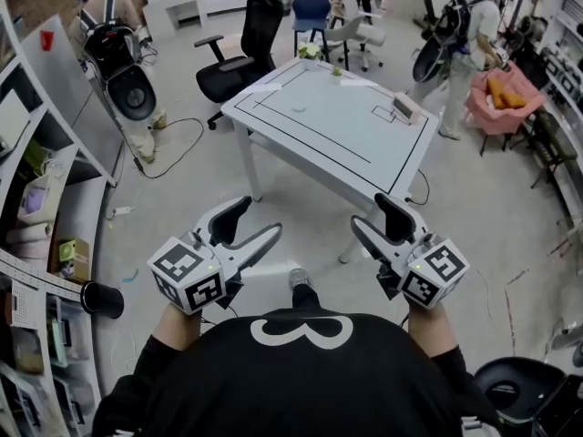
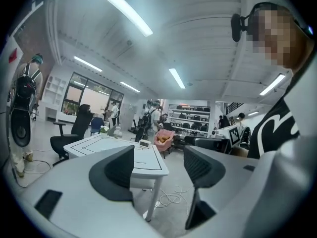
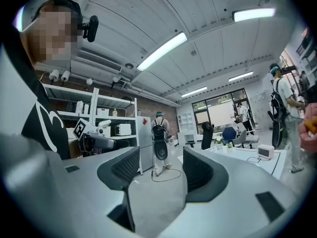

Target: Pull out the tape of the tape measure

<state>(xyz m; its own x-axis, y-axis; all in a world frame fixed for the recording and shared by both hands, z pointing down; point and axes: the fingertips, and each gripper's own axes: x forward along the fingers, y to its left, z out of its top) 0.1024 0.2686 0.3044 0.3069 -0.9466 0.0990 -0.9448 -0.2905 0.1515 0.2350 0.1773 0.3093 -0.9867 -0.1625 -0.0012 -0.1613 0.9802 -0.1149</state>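
Note:
I see no tape measure that I can make out for certain. A small white boxy object (image 1: 405, 107) sits near the far right edge of the white table (image 1: 301, 126); it also shows as the white box (image 2: 144, 143) and the white box (image 3: 266, 151). Both grippers are held in front of the person's chest, well short of the table and above the floor. My left gripper (image 1: 250, 228) is open with nothing between its jaws, as the left gripper (image 2: 158, 167) shows. My right gripper (image 1: 378, 221) is open and empty too, seen in the right gripper (image 3: 158, 167).
A black office chair (image 1: 239, 53) stands behind the table's left corner. Shelving (image 1: 41, 244) runs along the left. People with backpacks stand at the far left (image 1: 109, 35) and far right (image 1: 469, 35). A pink seat (image 1: 503, 98) is at right, and a cable (image 1: 178, 135) lies on the floor.

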